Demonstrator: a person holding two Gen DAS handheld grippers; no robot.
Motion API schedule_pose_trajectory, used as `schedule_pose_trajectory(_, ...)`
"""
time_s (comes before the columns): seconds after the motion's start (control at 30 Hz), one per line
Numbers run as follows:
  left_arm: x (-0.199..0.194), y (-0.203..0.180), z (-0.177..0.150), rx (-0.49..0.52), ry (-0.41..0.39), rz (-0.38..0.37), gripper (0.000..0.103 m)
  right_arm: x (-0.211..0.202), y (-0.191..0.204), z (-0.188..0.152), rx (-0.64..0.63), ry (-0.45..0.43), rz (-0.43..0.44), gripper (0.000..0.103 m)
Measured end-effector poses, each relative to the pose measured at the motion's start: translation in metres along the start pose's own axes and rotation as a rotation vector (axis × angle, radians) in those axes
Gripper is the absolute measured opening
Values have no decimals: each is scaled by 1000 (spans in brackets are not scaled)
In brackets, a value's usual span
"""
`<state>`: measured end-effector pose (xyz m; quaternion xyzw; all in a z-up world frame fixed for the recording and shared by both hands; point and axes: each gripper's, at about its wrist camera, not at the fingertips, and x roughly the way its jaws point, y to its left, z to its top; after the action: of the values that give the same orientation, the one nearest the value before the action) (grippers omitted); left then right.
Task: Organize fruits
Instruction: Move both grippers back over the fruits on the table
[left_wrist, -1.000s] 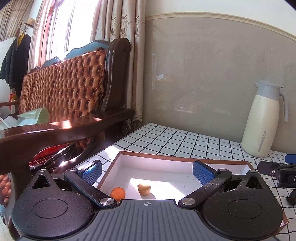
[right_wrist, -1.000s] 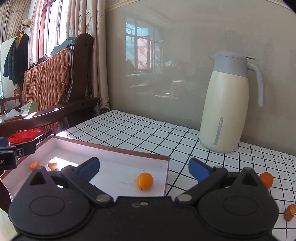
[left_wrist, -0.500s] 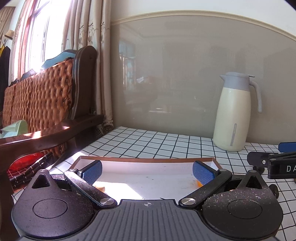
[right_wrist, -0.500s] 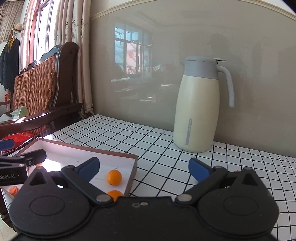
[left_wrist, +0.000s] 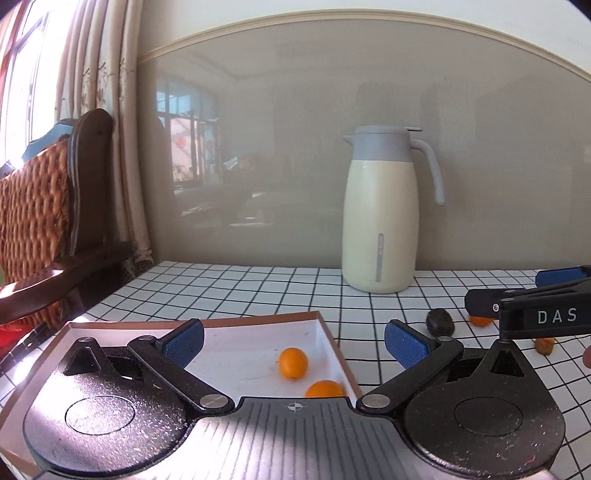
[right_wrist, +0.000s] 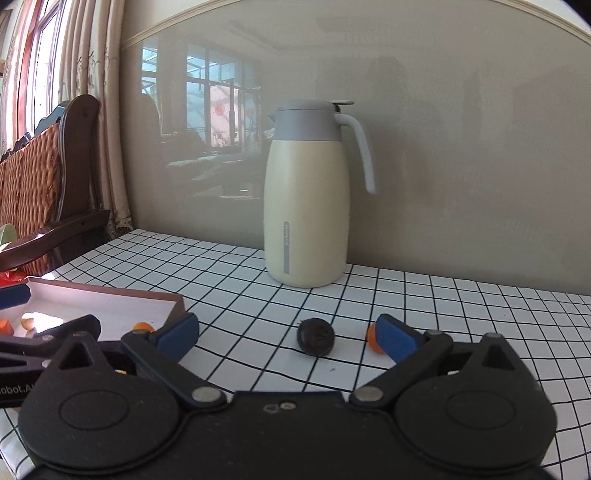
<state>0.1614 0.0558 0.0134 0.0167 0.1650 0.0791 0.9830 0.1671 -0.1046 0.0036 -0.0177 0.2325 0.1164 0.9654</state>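
Note:
A white box with a brown rim (left_wrist: 325, 328) lies on the checked table at the left; it also shows in the right wrist view (right_wrist: 110, 295). Two orange fruits (left_wrist: 293, 363) (left_wrist: 325, 389) lie in its right corner. My left gripper (left_wrist: 293, 341) is open and empty above the box. My right gripper (right_wrist: 288, 332) is open and empty, with a dark wrinkled fruit (right_wrist: 316, 336) on the table between its fingers and an orange fruit (right_wrist: 372, 338) partly behind its right finger. In the left wrist view the dark fruit (left_wrist: 439, 322) and more orange fruits (left_wrist: 480, 320) lie right of the box.
A cream jug with a grey lid (left_wrist: 380, 218) stands at the back by the wall, also in the right wrist view (right_wrist: 306, 199). A wooden sofa (left_wrist: 44, 221) stands left of the table. The right gripper's body (left_wrist: 546, 314) shows at the right edge.
Both views have swung to the right. The box has slid to the left of each view, and the dark fruit and loose orange fruits on the table have come into sight. Both grippers stayed open.

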Motion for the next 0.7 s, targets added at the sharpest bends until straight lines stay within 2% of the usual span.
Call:
schedule_pose_trajectory(0.13, 2, -24, 0, 18, 1, -49, 103, 2, -24, -6, 22, 25, -35, 88)
schedule_pose_trajectory(0.3, 6, -55, -3, 49, 3, -108, 103, 2, -51, -15, 36, 45, -76, 85)
schedule_pose_trajectory(0.47, 15, -84, -9, 77, 45, -153, 102, 4, -74, -26, 58, 70, -108, 81)
schedule_pose_trajectory(0.53, 18, -95, -12, 92, 64, -162, 95, 5, -82, -31, 61, 84, -119, 80)
schedule_pose_trajectory(0.7, 31, -112, -20, 102, 118, -171, 93, 12, -101, -39, 76, 122, -137, 76)
